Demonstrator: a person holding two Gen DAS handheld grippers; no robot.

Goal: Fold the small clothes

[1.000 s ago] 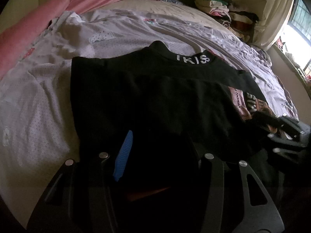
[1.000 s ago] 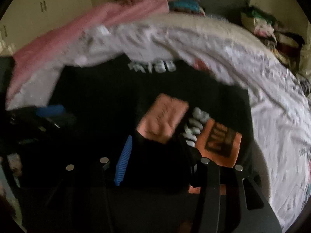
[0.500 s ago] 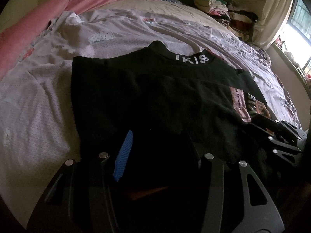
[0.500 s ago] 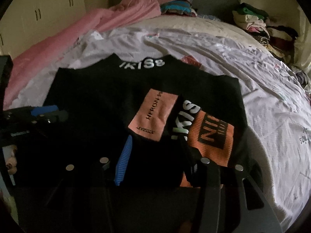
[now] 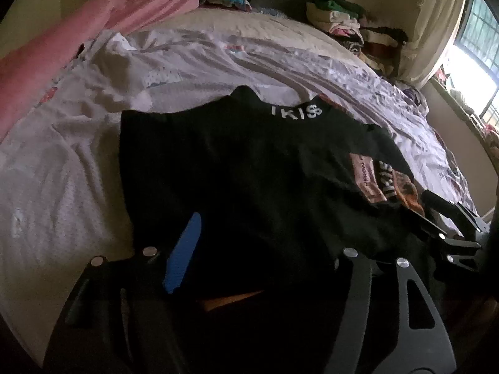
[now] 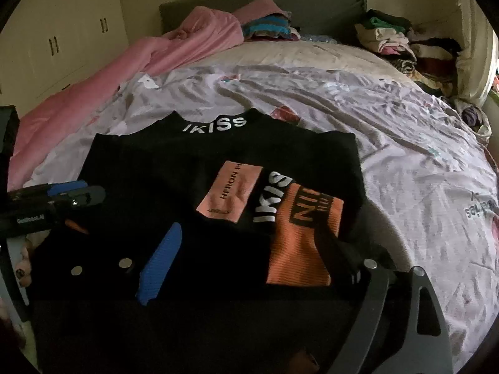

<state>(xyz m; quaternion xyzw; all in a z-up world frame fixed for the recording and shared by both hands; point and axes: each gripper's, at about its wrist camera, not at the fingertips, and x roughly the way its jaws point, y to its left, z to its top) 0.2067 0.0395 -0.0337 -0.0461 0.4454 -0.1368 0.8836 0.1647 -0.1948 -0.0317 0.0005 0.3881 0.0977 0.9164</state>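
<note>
Though dim, black top (image 6: pixel 193 187) collar-end away.

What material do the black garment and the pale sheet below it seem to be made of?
Black garment: probably matte knit jersey, soft and limp, with printed white letters and ribbed orange panels. Pale sheet: likely thin woven cotton, since it shows fine sharp wrinkles and faint prints.

Both wrist views look steeply down, close over the black garment (image 5: pixel 249 171) (shared) from the bed's (image 6: pixel 405 143) near edge.
</note>
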